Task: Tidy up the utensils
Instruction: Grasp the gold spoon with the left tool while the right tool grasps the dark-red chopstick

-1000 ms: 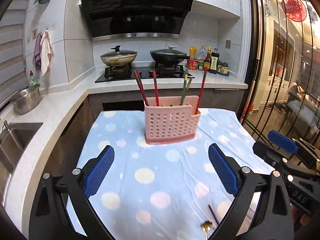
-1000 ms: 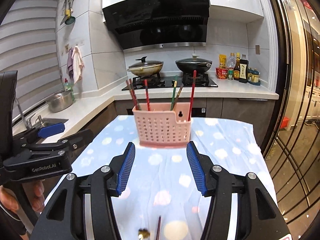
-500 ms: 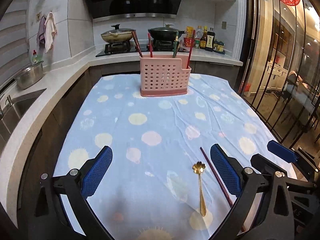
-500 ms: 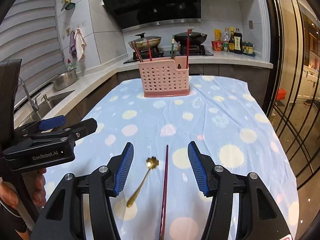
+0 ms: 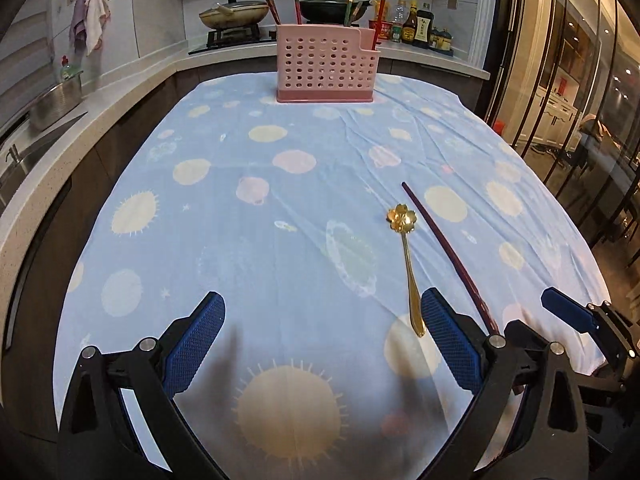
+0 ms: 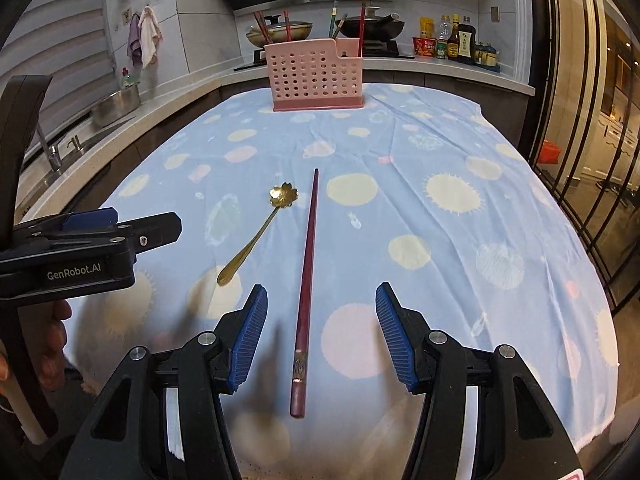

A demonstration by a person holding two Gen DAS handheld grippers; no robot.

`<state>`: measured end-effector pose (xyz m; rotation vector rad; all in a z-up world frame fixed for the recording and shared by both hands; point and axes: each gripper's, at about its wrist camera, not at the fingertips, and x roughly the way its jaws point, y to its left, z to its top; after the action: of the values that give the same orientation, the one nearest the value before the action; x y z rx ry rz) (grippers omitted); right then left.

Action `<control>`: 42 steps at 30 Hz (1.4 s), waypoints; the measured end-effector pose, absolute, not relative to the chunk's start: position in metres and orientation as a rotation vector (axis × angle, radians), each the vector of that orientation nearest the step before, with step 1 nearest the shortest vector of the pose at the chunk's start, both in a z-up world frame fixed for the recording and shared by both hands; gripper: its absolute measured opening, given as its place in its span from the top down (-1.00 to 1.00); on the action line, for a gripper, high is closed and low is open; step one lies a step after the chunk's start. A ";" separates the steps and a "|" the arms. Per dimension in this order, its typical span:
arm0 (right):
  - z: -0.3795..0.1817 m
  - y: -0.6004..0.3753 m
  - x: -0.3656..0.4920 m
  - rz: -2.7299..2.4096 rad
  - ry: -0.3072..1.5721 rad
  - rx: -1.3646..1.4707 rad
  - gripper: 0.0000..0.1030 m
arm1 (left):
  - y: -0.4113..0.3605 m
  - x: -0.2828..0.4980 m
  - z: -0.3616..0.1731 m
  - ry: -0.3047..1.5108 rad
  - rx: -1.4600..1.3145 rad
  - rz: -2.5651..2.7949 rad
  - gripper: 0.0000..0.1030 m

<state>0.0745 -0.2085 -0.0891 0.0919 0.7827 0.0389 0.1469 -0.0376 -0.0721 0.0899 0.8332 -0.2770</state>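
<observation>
A gold spoon (image 5: 406, 254) (image 6: 256, 232) with a flower-shaped bowl and a dark red chopstick (image 5: 444, 250) (image 6: 306, 284) lie side by side on the blue dotted tablecloth (image 5: 280, 184). A pink perforated utensil holder (image 5: 326, 65) (image 6: 318, 76) stands at the far end with several chopsticks upright in it. My left gripper (image 5: 320, 338) hovers open just left of the spoon's handle. Low over the cloth, my right gripper (image 6: 320, 330) is open and straddles the near part of the chopstick without touching it.
A stove with two pans (image 5: 234, 14) and sauce bottles (image 6: 456, 42) line the counter behind the table. At left are a sink and a steel pot (image 6: 116, 104). Glass doors (image 5: 580, 80) run along the right. A person's hand (image 6: 52, 344) holds the left gripper.
Both grippers have drawn back from the holder and sunk toward the near end of the table, tilting down. The spoon and chopstick have come fully into view; their jaws stayed open.
</observation>
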 end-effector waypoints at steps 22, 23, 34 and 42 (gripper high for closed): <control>-0.111 -0.210 0.068 0.024 0.817 0.088 0.87 | -0.054 0.137 -0.102 0.939 0.100 -0.358 -0.82; -0.111 -0.212 0.069 0.022 0.817 0.092 0.87 | -0.057 0.137 -0.102 0.940 0.100 -0.369 -0.82; -0.111 -0.222 0.073 0.013 0.824 0.130 0.87 | -0.081 0.149 -0.105 0.920 0.151 -0.420 -0.31; -0.110 -0.223 0.074 0.015 0.825 0.135 0.87 | -0.081 0.151 -0.105 0.930 0.124 -0.476 0.65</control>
<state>0.0741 -0.2230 -0.1100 0.1353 0.8248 0.0154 0.1514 -0.0810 -0.1048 0.1244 0.9302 -0.4761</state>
